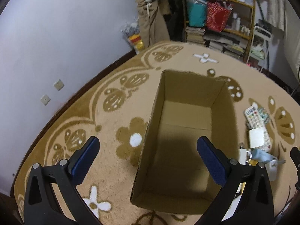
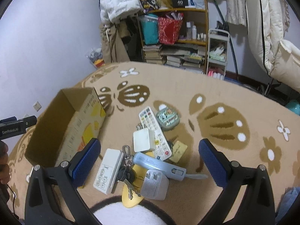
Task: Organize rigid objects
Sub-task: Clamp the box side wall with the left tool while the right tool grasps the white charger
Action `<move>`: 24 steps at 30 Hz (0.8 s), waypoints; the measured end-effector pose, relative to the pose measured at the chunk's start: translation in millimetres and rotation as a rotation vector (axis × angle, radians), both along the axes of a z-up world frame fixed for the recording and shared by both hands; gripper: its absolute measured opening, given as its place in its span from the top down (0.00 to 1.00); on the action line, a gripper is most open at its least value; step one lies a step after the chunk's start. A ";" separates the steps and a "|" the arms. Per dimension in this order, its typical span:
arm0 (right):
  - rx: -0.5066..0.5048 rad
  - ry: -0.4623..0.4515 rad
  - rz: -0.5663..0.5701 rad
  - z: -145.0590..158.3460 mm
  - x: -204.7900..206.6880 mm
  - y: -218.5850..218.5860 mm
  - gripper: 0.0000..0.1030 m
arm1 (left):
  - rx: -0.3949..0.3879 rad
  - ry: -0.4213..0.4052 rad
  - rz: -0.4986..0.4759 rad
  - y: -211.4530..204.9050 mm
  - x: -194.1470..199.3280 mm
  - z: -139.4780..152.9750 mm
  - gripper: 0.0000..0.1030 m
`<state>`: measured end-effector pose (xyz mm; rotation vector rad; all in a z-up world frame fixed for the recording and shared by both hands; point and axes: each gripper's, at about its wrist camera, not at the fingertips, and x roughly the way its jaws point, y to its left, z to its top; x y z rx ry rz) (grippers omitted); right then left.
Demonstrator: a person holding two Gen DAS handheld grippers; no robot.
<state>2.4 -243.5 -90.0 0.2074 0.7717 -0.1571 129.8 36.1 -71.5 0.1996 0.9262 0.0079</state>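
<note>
An open cardboard box (image 1: 187,136) stands on the carpet, nothing visible inside; it also shows in the right wrist view (image 2: 61,123) at the left. My left gripper (image 1: 148,159) is open and empty above the box's near end. My right gripper (image 2: 150,161) is open and empty above a pile of small objects: a white remote (image 2: 152,129), a white square adapter (image 2: 143,139), a white flat device (image 2: 108,170), a key bunch (image 2: 127,170), a light blue oblong device (image 2: 159,166), a white charger (image 2: 154,184), a green patterned case (image 2: 167,119) and a tan card (image 2: 179,151).
The pile also shows at the right of the left wrist view (image 1: 256,131). A cluttered bookshelf (image 2: 176,37) and hanging clothes (image 2: 120,3) stand beyond the patterned carpet (image 2: 225,103). A lilac wall (image 1: 46,46) runs along the left. A white chair (image 2: 285,60) is at far right.
</note>
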 end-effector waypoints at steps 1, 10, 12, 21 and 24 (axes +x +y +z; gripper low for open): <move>0.001 0.012 0.001 -3.4 1.4 -0.4 0.00 | 0.006 0.013 0.004 0.9 3.4 -4.7 0.00; -0.031 0.154 0.013 -37.8 14.8 4.7 0.00 | 0.017 0.091 0.055 15.0 15.9 -32.5 0.24; -0.041 0.186 0.010 -43.0 16.0 4.7 0.00 | -0.009 0.127 0.069 19.6 17.7 -38.9 0.39; -0.045 0.340 0.017 -71.2 21.2 4.9 0.15 | -0.075 0.216 0.095 27.3 15.0 -52.4 0.87; -0.040 0.382 0.022 -82.3 23.0 4.3 0.25 | -0.071 0.235 0.091 27.5 13.7 -53.6 0.88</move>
